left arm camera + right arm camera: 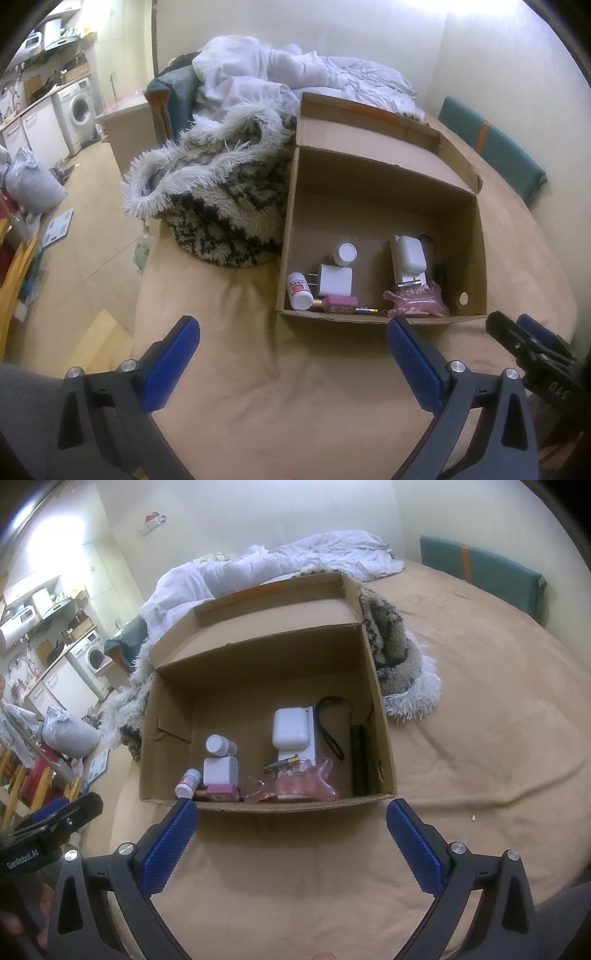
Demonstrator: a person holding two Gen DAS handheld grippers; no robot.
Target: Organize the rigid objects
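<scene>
An open cardboard box (476, 236) (384, 738) sits on the tan bed cover. Inside lie a white pill bottle (298, 291) (188, 782), a white charger (334, 279) (220, 771), a white jar (345, 254) (218, 744), a pink perfume bottle (340, 305) (221, 793), a pink clear plastic piece (417, 304) (295, 782), a white case (408, 258) (290, 731) and a black stick with strap (359, 760). My left gripper (293, 325) is open and empty before the box's near wall. My right gripper (291, 806) is open and empty there too.
A shaggy black-and-cream rug with white fringe (221, 199) (399, 657) lies by the box. A crumpled white sheet (280, 70) (258, 568) is behind it. A green cushion (491, 144) (480, 572) lies at the far right. The bed edge drops to the floor (96, 229) on the left.
</scene>
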